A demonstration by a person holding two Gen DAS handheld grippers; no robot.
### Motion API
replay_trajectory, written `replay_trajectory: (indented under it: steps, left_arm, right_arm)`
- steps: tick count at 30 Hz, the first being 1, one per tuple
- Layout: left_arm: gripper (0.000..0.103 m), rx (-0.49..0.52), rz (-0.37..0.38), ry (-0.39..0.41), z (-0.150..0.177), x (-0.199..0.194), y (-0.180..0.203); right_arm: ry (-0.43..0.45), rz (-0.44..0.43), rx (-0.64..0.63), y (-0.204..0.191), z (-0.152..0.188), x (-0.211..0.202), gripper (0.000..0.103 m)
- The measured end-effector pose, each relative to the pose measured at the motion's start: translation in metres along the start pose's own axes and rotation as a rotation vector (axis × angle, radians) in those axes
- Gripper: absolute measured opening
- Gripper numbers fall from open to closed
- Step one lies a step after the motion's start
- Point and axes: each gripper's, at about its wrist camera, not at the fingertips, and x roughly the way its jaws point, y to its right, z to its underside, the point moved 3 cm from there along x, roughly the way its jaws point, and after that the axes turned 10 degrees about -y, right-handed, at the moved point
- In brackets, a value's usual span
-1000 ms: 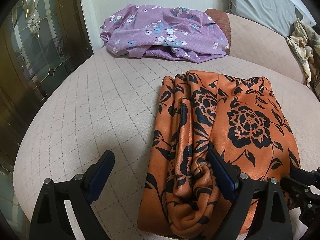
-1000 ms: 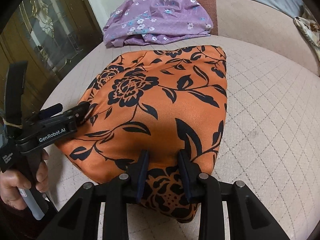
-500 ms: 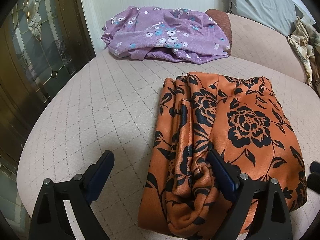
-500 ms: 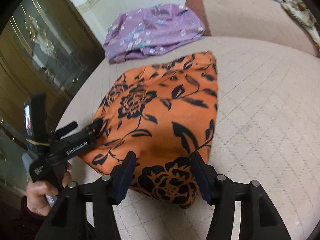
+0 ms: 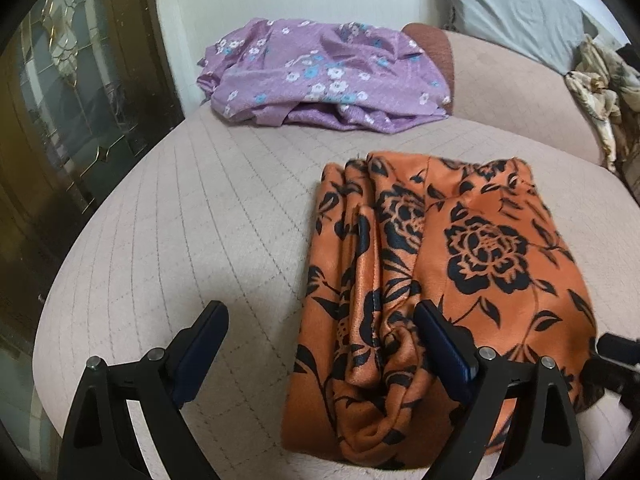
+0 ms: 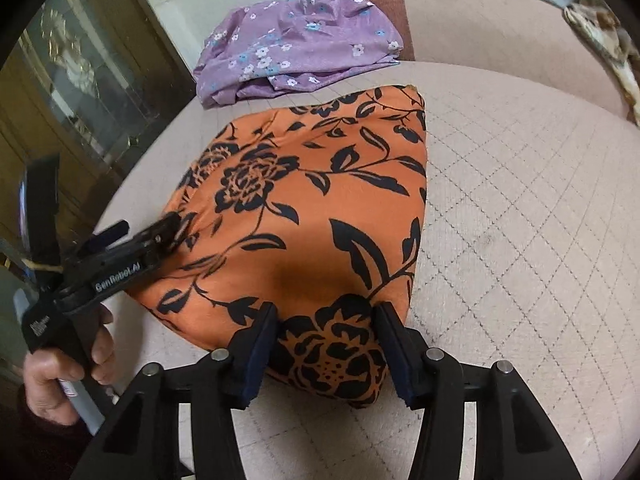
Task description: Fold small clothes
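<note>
**Orange garment folded on the cushion, both grippers at its near edge**

Near the front edge of the quilted pink cushion [image 6: 520, 208] lies the folded orange garment with black flowers [image 6: 316, 216], its gathered, layered side toward the cushion's left. The right gripper [image 6: 326, 344] stands over the garment's near end with its jaws about half open; they have just been opening and then narrowed a little. The cloth's front bulge sits between the pads, and whether they touch it cannot be told. The left gripper [image 5: 320, 340] is spread wide. Its right finger [image 5: 440, 344] rests at the bunched folds on the garment's left side, while its left finger [image 5: 200, 344] hangs over bare cushion, so nothing is gripped. In the right wrist view a hand [image 6: 64, 376] holds that tool's handle at the cushion's left edge. At the far edge, against the backrest, a crumpled purple floral garment [image 5: 320, 76] lies well apart from the orange one.
</note>
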Motion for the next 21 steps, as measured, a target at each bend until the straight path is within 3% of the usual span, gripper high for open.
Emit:
replay_trajectory:
  steps: [4,8,12,15,21]
  left_arm:
    - [0.094,-0.037,0.021,0.046,-0.008,-0.016,-0.020]
    - [0.094,-0.127,0.099,0.039,-0.016,-0.016,-0.048]
    - [0.094,-0.216,0.283,-0.030,-0.018,-0.001,-0.060]
    - [0.094,-0.235,0.407,-0.127,-0.019,0.017,-0.053]
    - [0.094,-0.216,0.444,-0.212,-0.020,0.033,-0.032]
  right_arm:
    - [0.064,-0.060,0.053,0.015,-0.007,-0.020,0.057]
    - [0.093,-0.142,0.147,0.037,-0.015,-0.025,0.067]
    - [0.065,-0.287,0.274,0.066,-0.023,-0.008,0.069]
    - [0.045,-0.391,0.367,0.088,-0.027,0.009,0.070]
    - [-0.003,-0.532,0.450,0.109,-0.035,0.041,0.073]
